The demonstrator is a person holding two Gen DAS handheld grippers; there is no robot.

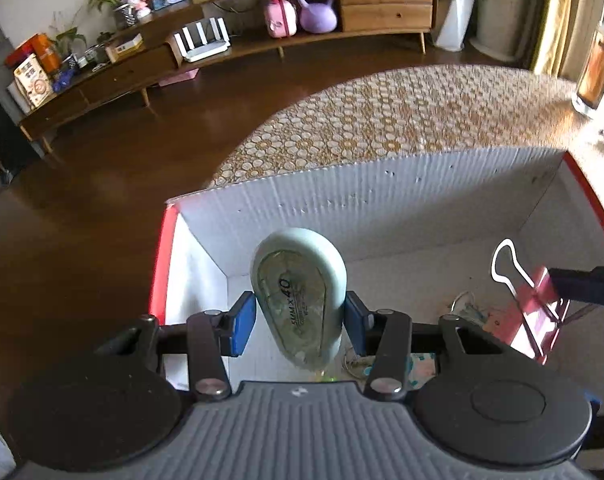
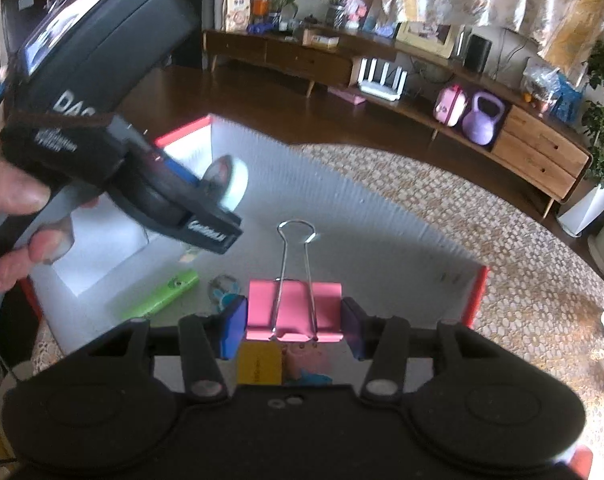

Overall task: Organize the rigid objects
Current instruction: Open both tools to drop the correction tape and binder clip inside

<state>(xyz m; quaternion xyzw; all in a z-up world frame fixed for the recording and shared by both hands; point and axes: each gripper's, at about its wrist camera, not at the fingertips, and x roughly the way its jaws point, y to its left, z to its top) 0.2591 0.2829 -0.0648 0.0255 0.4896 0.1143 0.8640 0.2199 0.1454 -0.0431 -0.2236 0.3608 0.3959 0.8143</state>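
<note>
My left gripper (image 1: 299,326) is shut on a pale green correction tape (image 1: 299,292), holding it upright over the white box (image 1: 382,200) with red edges. In the right wrist view the same tape (image 2: 229,182) shows at the tip of the left gripper, which a person's hand (image 2: 17,200) holds. My right gripper (image 2: 293,326) is shut on a pink binder clip (image 2: 293,312) with its wire handles pointing forward, over the box floor (image 2: 382,280). That clip (image 1: 522,316) also appears at the right of the left wrist view.
A green flat item (image 2: 161,294), a yellow piece (image 2: 259,364) and small keyring-like bits (image 2: 223,286) lie on the box floor. The box stands on a table with a patterned cloth (image 1: 402,120). A wooden sideboard (image 1: 261,40) lines the far wall across dark floor.
</note>
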